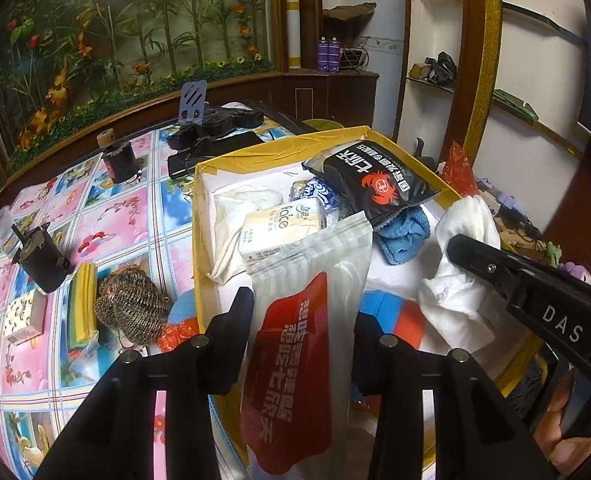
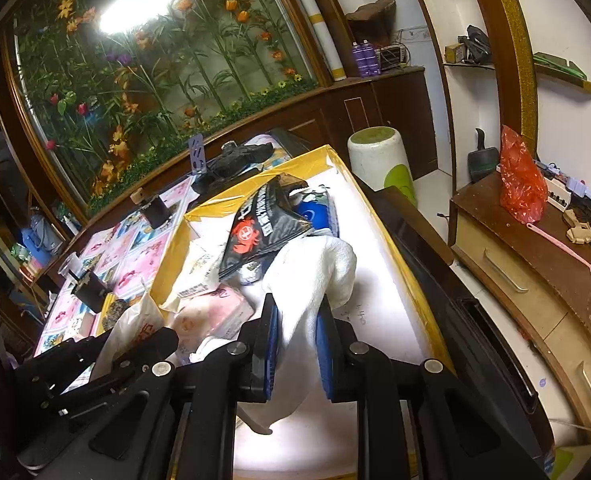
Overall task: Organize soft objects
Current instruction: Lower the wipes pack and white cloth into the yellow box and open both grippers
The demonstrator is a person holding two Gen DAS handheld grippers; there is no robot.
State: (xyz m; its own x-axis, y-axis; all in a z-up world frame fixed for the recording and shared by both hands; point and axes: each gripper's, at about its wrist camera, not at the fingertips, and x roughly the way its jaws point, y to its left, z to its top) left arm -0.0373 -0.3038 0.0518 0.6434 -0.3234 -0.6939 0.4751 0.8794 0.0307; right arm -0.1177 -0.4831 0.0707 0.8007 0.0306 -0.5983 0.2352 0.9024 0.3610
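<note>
The left gripper (image 1: pixel 301 320) pinches a long translucent plastic pouch with a red label (image 1: pixel 295 344), its fingers pressed against the pouch's two side edges. The pouch's long axis runs up the centre of the left wrist view, straight ahead along the fingers, and its ribbed top end reaches over the near-left part of the shallow yellow-taped cardboard box with a white floor (image 1: pixel 198 240).

The right gripper (image 2: pixel 295 344) is clamped on a crumpled white cloth (image 2: pixel 315 272), which stands up between its blue pads (image 2: pixel 322 356) and flops forward over the box floor. In the left wrist view this gripper enters from the right edge of the frame with the cloth bunched at its tip (image 1: pixel 455 272), just beside the box's right rim.

The box already holds a black snack packet with a red crab print (image 1: pixel 375 184), a cream tissue pack (image 1: pixel 279 228), a blue folded towel (image 1: pixel 403 232) and a pale fabric bag (image 1: pixel 235 220), crowded toward the upper and left parts. The open room is the bare white floor at lower right of the right wrist view (image 2: pixel 383 320), directly ahead of and below the cloth, so a release there looks the shortest route. The pouch probably needs the near-left strip beside the tissue pack; the yellow wall is close on its left. A metal mesh scourer (image 1: pixel 131 304) lies outside on the patterned surface (image 1: pixel 95 216).
</note>
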